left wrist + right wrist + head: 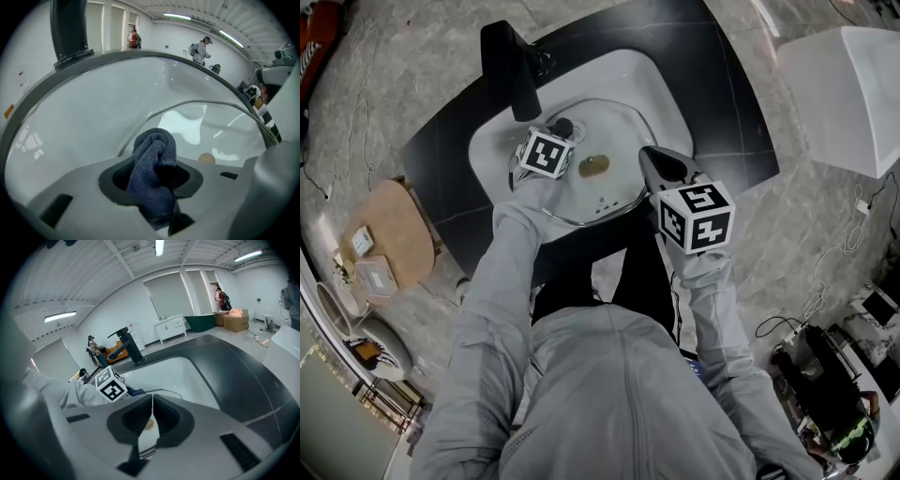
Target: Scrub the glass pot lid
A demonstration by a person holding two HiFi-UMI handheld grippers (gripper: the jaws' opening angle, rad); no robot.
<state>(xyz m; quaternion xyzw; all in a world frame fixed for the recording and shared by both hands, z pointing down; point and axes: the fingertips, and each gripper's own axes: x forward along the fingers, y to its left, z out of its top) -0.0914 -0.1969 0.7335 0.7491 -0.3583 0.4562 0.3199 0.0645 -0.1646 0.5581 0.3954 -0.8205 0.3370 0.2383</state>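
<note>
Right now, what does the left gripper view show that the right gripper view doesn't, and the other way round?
Left gripper view only: the left gripper pinching the blue cloth, seen close up with the glass just beyond it.
Right gripper view only: the right gripper closed on the lid at its rim, the left gripper's marker cube, and the black counter.
Both: the lid, its knob, the white sink and the faucet.

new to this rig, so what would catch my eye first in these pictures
First comes the dark blue cloth bunched in the left gripper's jaws, held over the glass pot lid in the white sink. Next is the right gripper, its jaws shut on the lid's rim at the right.
</note>
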